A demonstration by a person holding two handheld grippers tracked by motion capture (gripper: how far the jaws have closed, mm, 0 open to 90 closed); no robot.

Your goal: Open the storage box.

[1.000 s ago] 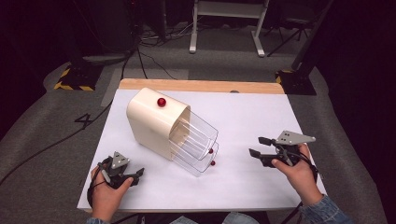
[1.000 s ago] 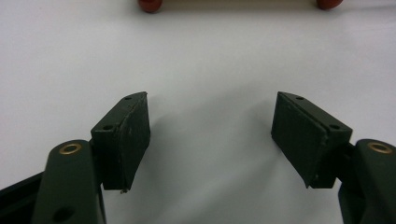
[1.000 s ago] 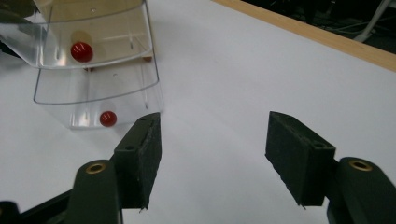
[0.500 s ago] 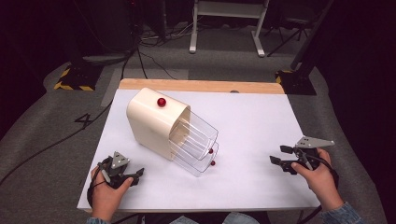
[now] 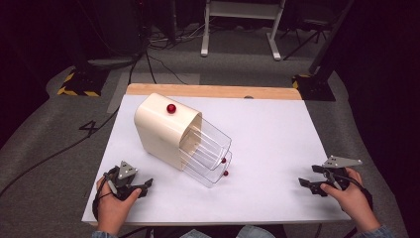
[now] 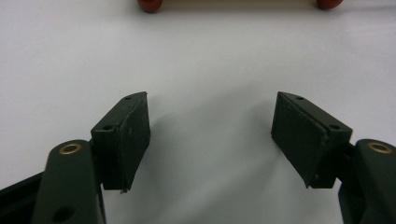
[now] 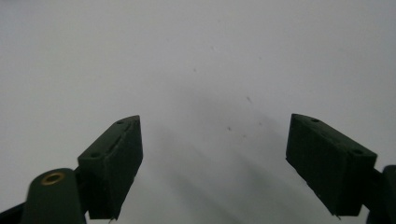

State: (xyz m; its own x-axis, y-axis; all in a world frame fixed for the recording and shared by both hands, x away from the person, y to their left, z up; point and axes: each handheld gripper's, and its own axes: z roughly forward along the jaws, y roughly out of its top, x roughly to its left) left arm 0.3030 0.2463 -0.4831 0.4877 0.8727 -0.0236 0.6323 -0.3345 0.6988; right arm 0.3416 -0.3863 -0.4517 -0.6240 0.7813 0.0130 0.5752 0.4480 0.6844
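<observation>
We see a cream cabinet (image 5: 161, 130) with a red knob (image 5: 171, 108), two clear drawers (image 5: 208, 153) pulled out, left of the table's (image 5: 277, 139) middle. Both our grippers, left (image 5: 143, 187) and right (image 5: 306, 184), rest near the front edge, jaws apart and empty; the right's have just been opening.

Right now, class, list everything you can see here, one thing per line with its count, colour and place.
drawer unit: 1, cream, left of centre on the table, with a red knob on top
drawers: 2, clear, stacked, pulled out towards the right, each with a red knob at its front
table: 1, white top with a wooden far edge
floor: grey carpet around the table, black cables across it
frame legs: white, on the floor behind the table
left gripper: 1, black, near left corner, jaws open and empty
right gripper: 1, black, near right edge, jaws open and empty, just opened wider
hands: 2, one on each gripper
</observation>
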